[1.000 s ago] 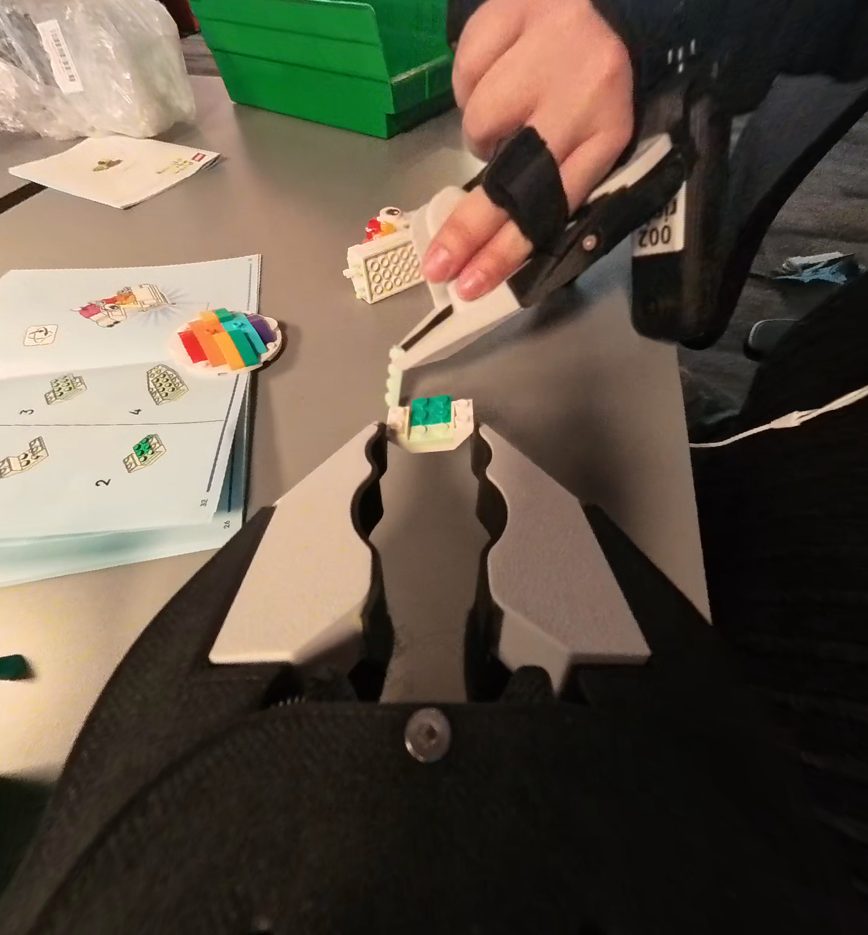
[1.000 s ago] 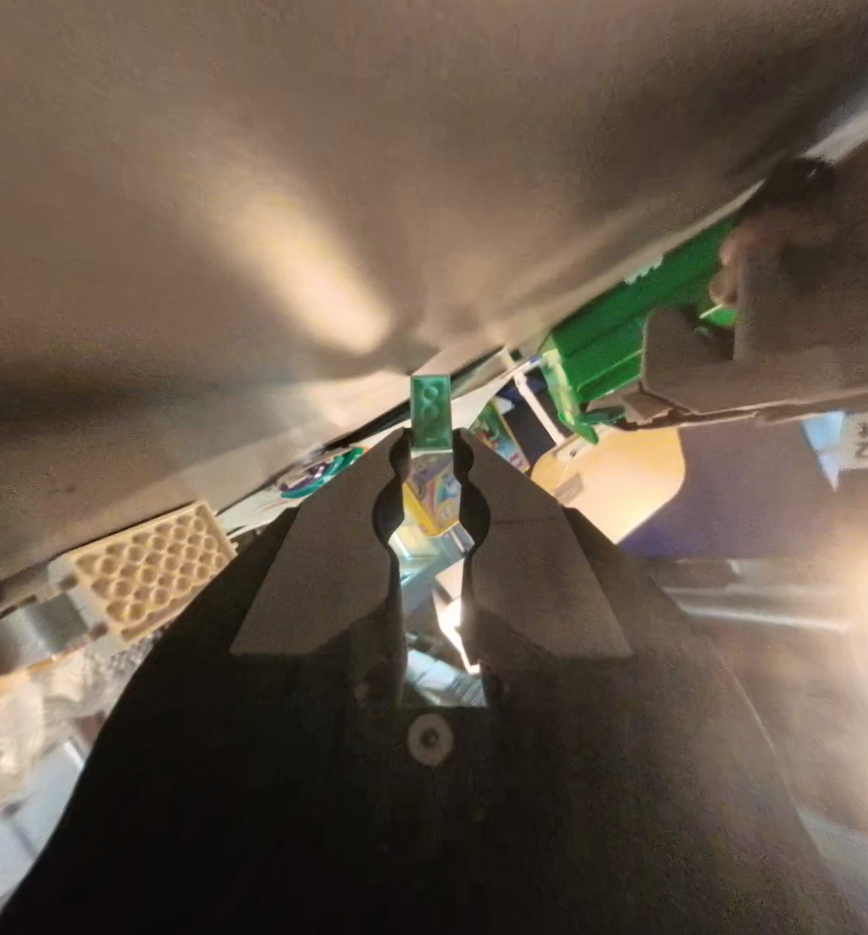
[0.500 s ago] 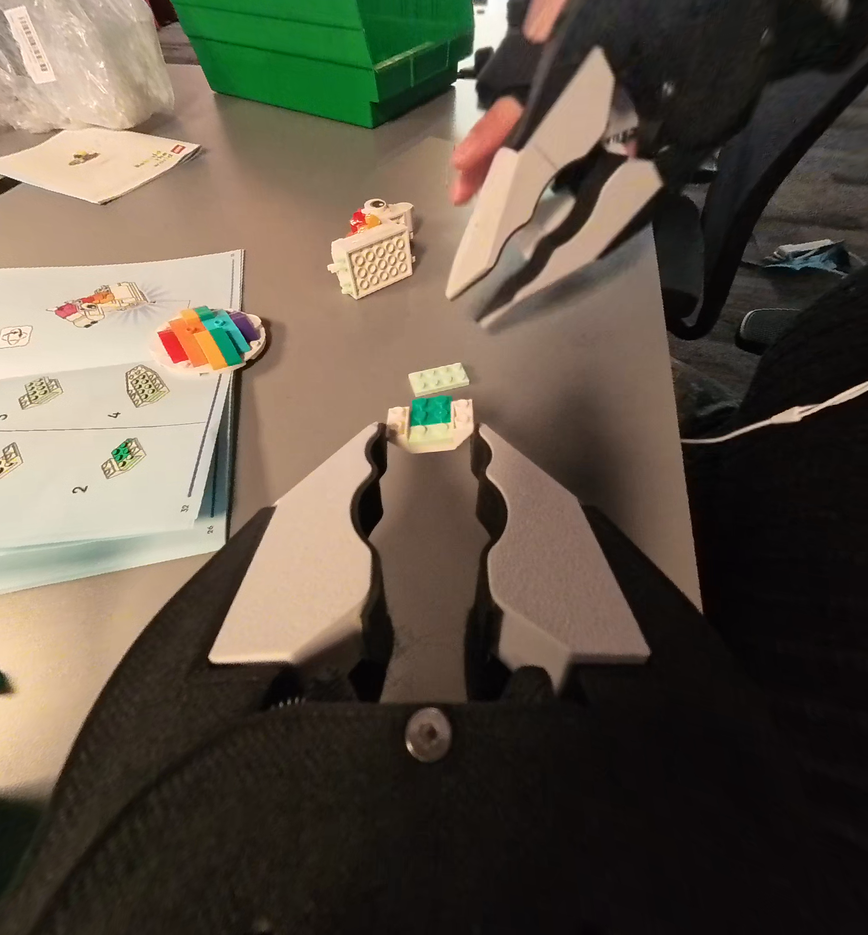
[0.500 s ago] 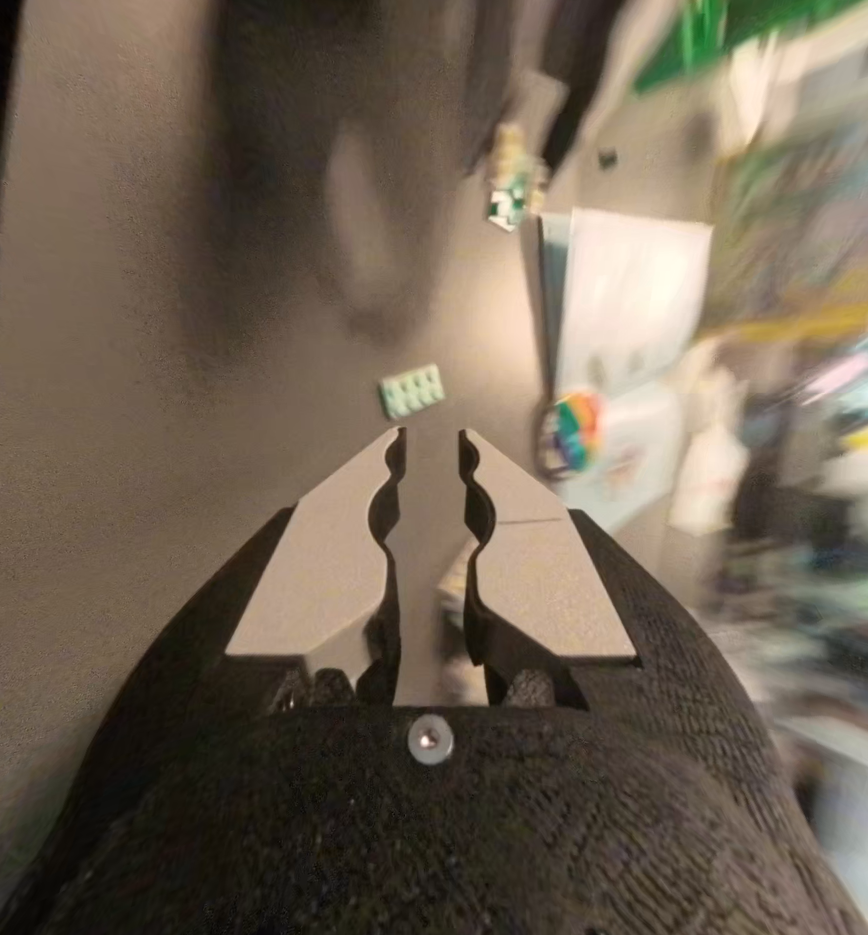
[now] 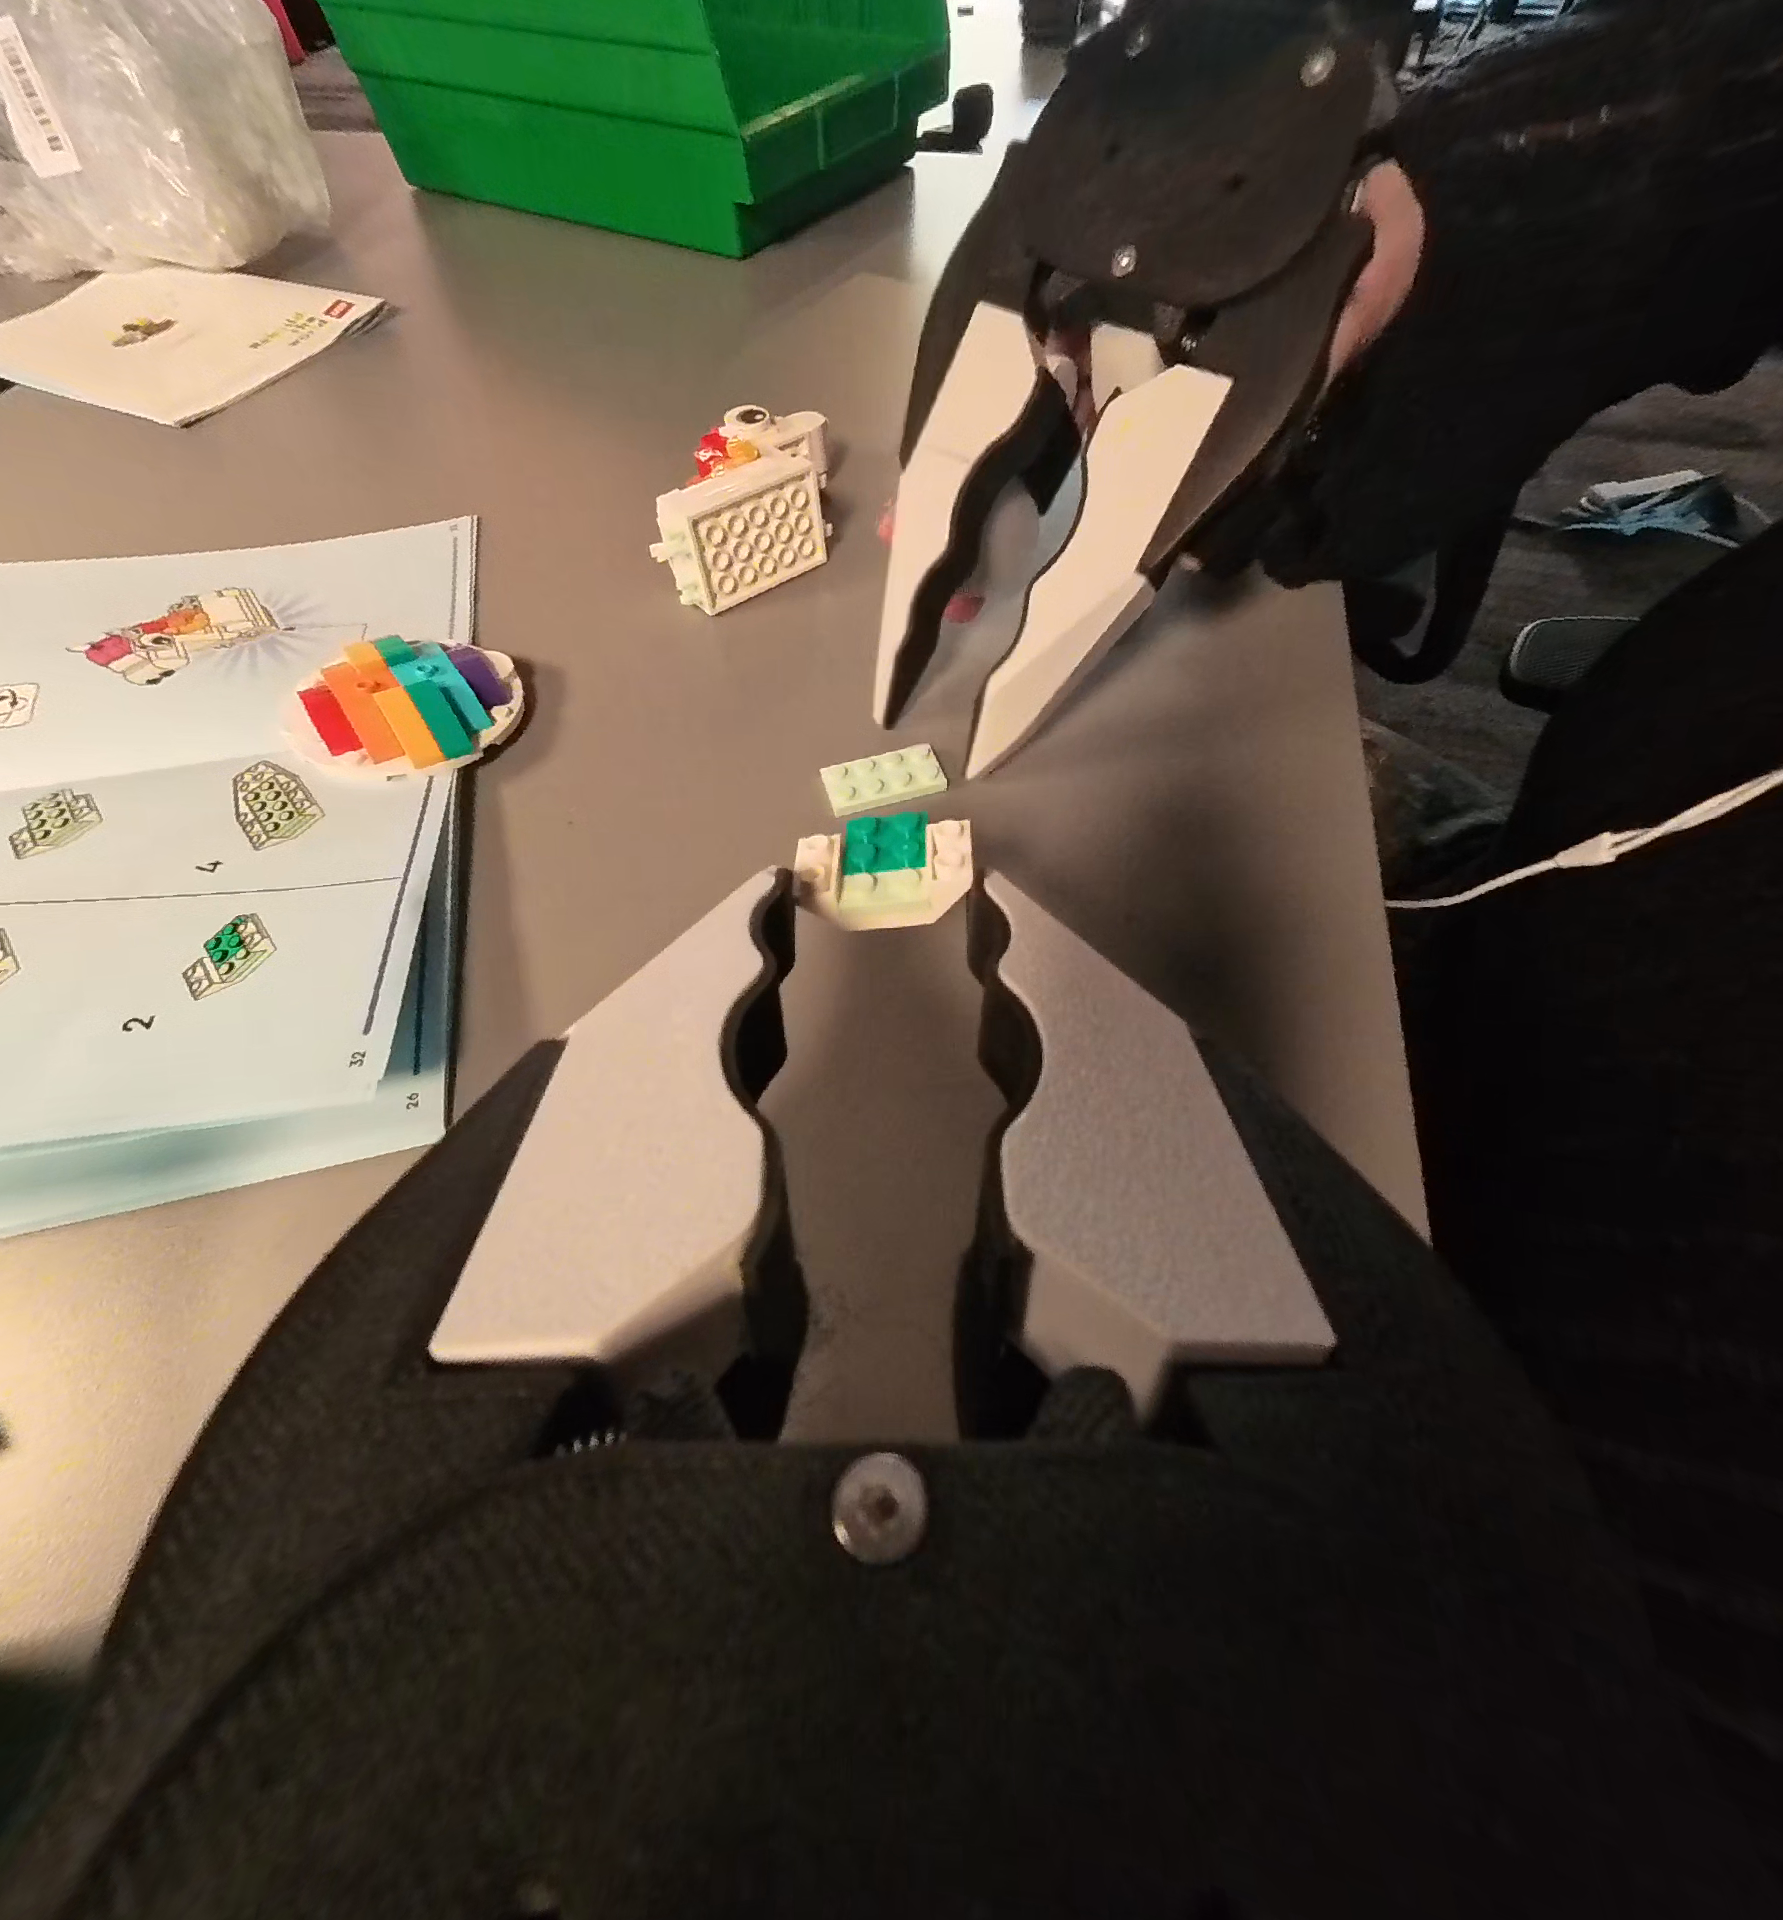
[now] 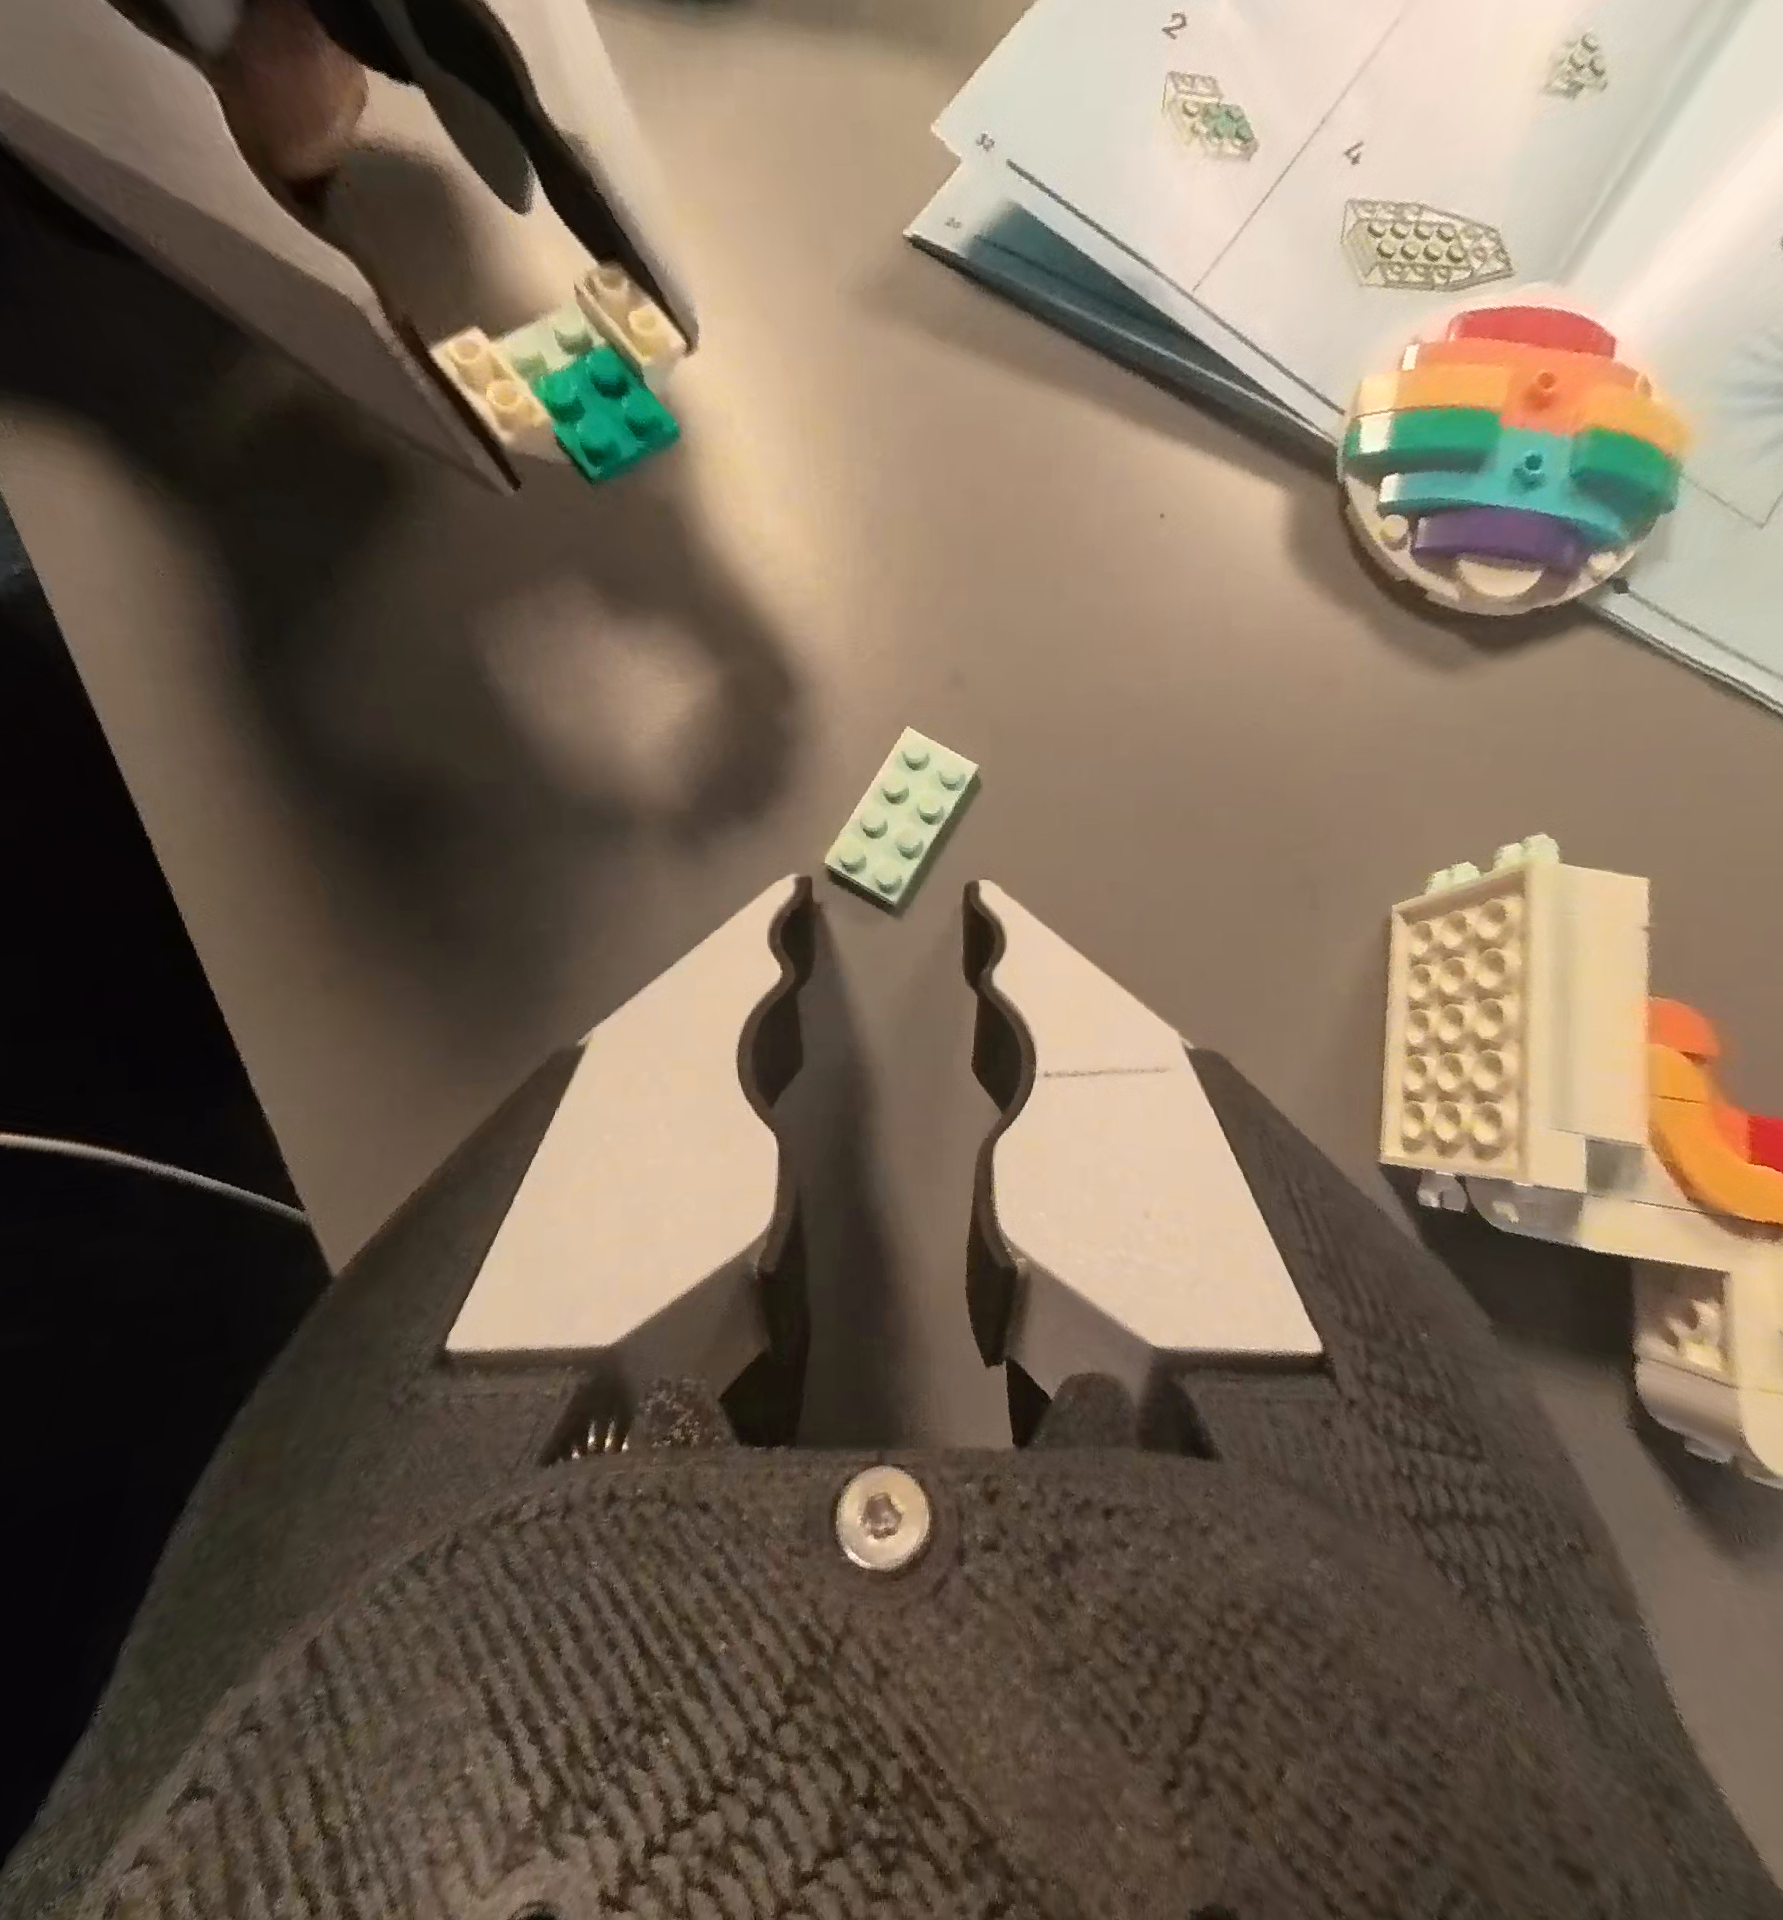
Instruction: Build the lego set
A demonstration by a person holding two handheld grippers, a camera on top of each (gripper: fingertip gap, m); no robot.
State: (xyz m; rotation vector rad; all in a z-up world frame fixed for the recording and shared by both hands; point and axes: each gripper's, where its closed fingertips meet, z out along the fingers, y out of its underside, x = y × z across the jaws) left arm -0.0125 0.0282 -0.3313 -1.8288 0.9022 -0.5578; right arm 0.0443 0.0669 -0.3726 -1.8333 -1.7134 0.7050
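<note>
My left gripper (image 5: 874,883) is shut on a small white and mint assembly (image 5: 882,868) with a dark green 2x2 plate on top. It holds the assembly just above the grey table (image 5: 606,364). A mint 2x4 plate (image 5: 882,777) lies flat on the table just beyond it. My right gripper (image 5: 934,743) is open and empty, its tips pointing down beside that plate. In the right wrist view, the mint plate (image 6: 902,821) lies just ahead of my open right gripper (image 6: 887,888). The left gripper (image 6: 586,405) with the assembly (image 6: 606,400) is at the upper left.
A rainbow disc (image 5: 404,707) rests on the open instruction booklet (image 5: 139,831) at left. A white unicorn-like build (image 5: 747,535) lies on its side farther back. A green bin (image 5: 638,114) and a plastic bag (image 5: 87,125) stand behind. The table's edge (image 5: 1375,935) runs close on the right. Left tips to right tips: about 9 centimetres. Between my right fingertips and the rainbow disc (image 5: 404,707) there is roughly 12 centimetres. My right wrist view (image 6: 1465,403) looks at it from another angle.
My right gripper let go of the mint plate, which now lies flat on the table. It then swung round, open, with its tips down beside the plate. The left gripper kept its hold.
</note>
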